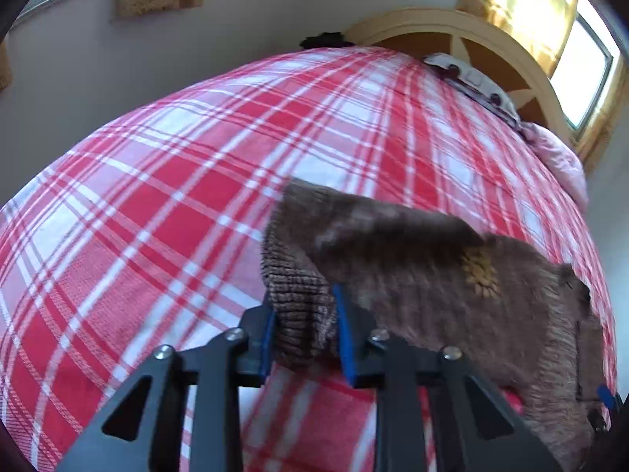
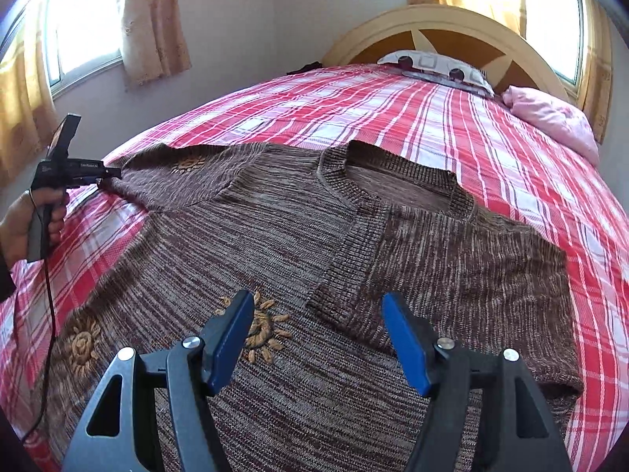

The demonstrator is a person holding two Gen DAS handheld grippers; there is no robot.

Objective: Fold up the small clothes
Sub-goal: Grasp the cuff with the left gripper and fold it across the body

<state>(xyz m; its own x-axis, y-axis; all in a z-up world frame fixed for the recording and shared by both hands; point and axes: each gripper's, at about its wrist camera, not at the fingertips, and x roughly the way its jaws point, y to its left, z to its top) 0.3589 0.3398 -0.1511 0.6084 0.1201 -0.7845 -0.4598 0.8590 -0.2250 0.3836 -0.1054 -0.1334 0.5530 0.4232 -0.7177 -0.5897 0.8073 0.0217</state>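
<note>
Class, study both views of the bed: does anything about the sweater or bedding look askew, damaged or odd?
Nothing looks damaged. The brown sweater lies unevenly: one sleeve is folded across the chest, while the left gripper pinches the other sleeve's cuff, leaving it stretched out. The plaid bedspread lies smooth.

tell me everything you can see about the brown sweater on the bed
The brown sweater is a marled knit with ribbed collar and cuffs and tan embroidered sun motifs. It lies spread front-up on the red plaid bedspread, one sleeve already folded across the chest. The left gripper is shut on the other sleeve's ribbed cuff; the right gripper hovers open above the body.
</note>
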